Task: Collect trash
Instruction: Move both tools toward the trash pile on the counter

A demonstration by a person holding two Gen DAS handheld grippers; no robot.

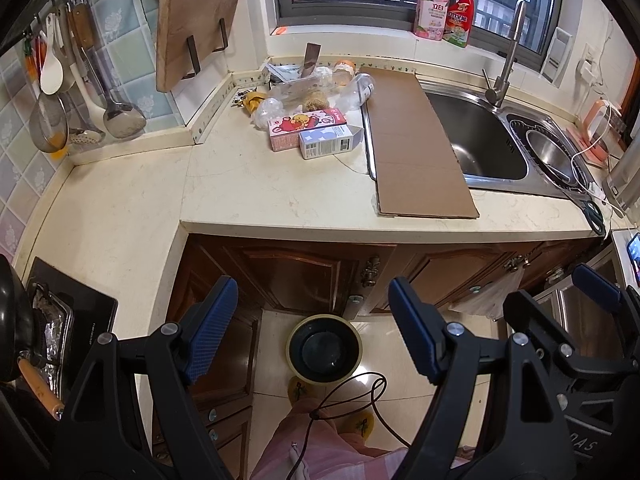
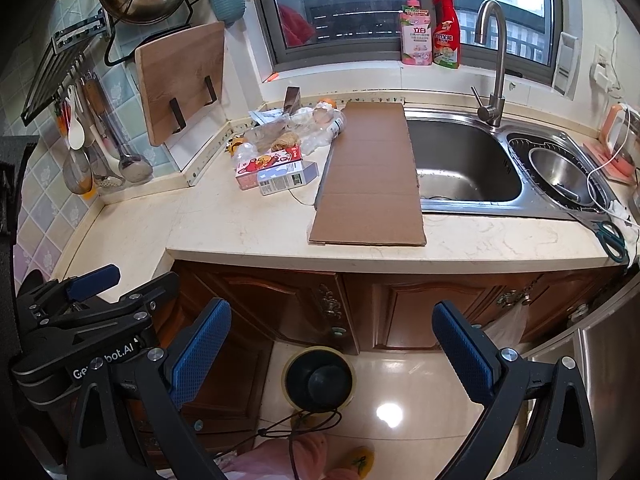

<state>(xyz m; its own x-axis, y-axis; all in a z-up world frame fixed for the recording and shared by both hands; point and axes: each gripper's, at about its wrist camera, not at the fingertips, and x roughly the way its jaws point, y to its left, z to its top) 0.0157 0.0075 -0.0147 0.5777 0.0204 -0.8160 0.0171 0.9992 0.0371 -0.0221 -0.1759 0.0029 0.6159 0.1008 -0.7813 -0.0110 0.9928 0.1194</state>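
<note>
You're holding two grippers here, and both the left gripper (image 1: 312,332) and the right gripper (image 2: 332,356) are sitting wide apart with nothing between the pads, hanging out over the floor in front of the cabinets. One bin (image 2: 319,379) is standing on the floor right below them, dark inside with a pale rim. The trash pile (image 1: 308,100) is lying up at 12 o'clock on the counter (image 1: 256,184), back near the window corner: two small boxes, one pink (image 1: 298,124) and one pale blue (image 1: 326,142), touching each other, plus crumpled clear plastic and wrappers behind them. One flat cardboard sheet (image 1: 412,140) is lying beside the pile, overlapping the sink (image 1: 480,140). I'm not managing to count the stuff in that plastic tangle.
</note>
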